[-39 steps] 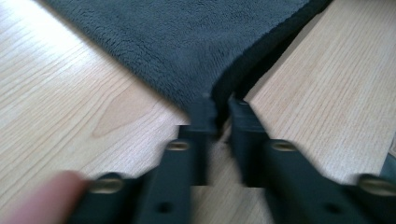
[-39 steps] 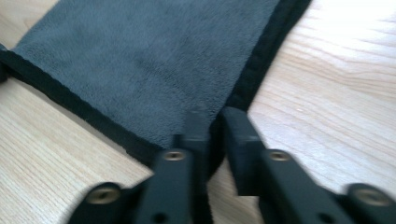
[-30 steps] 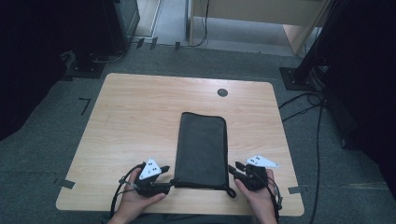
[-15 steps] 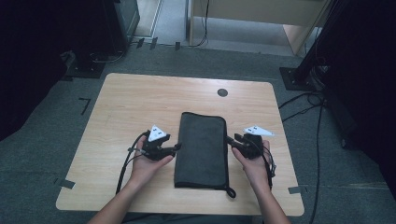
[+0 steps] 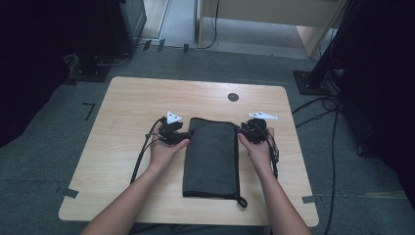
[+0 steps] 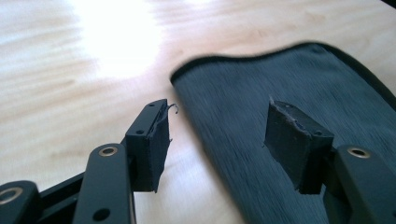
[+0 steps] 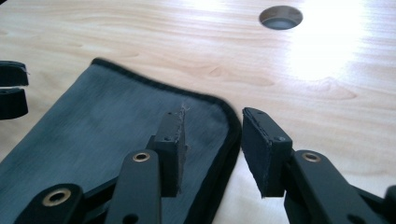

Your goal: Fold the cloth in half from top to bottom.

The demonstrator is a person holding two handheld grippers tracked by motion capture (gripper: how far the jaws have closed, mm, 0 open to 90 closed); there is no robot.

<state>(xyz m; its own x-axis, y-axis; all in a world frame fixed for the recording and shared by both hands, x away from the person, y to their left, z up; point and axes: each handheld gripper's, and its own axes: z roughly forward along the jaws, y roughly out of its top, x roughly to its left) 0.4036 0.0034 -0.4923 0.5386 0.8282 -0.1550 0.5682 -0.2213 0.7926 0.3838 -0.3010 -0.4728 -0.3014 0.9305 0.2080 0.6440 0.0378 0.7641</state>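
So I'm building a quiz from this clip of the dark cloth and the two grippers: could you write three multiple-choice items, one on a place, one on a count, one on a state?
1. Where does the dark cloth lie on the table?
A. between the two hands
B. at the far left edge
C. over the round hole

2. How many round holes does the tabletop have?
A. none
B. one
C. three

3. How do the right gripper jaws stand?
A. pressed shut on the cloth
B. apart, astride the cloth's corner edge
C. shut on nothing

Answers:
1. A, the high view shows a hand at each side of it.
2. B, a single hole sits near the far edge.
3. B, the right gripper view shows gaps beside both pads.
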